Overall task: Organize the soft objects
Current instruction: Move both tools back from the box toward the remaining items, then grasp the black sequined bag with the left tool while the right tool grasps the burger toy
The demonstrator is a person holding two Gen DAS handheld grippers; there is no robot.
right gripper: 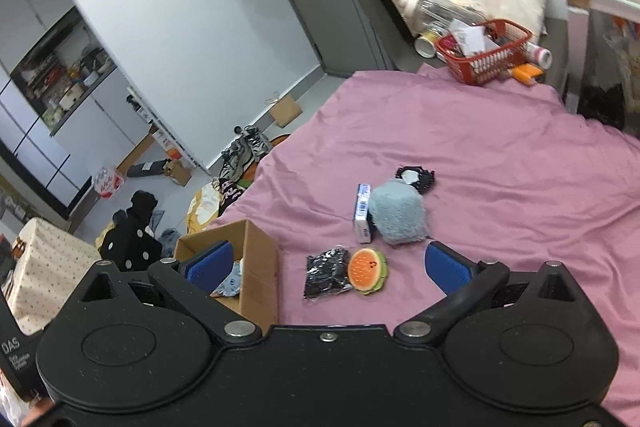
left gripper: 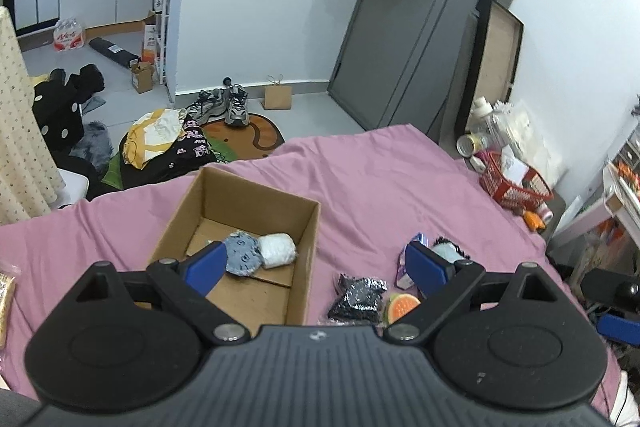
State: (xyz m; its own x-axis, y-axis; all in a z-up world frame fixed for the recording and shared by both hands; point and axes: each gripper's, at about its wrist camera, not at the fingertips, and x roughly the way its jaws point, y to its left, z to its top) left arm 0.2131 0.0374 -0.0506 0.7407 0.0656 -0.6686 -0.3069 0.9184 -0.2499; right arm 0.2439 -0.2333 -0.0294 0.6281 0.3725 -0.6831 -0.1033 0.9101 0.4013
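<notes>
A brown cardboard box [left gripper: 240,211] sits on a pink sheet [left gripper: 380,179] near an orange-and-green plush [right gripper: 366,270].

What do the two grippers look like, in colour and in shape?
Both look alike. The left gripper and the right gripper each have a black ribbed body, two round black discs, black link arms with silver pivot pins, and two blue pads at the fingers. No cables or sleeves show.

- Box [left gripper: 256,227] open-topped; two bundles [left gripper: 260,253] at far end, near floor bare.
- Pink sheet [right gripper: 500,187] right of plush [right gripper: 398,217] clear.
- Sachet [right gripper: 326,277], burger toy [right gripper: 367,271] near box wall.
</notes>
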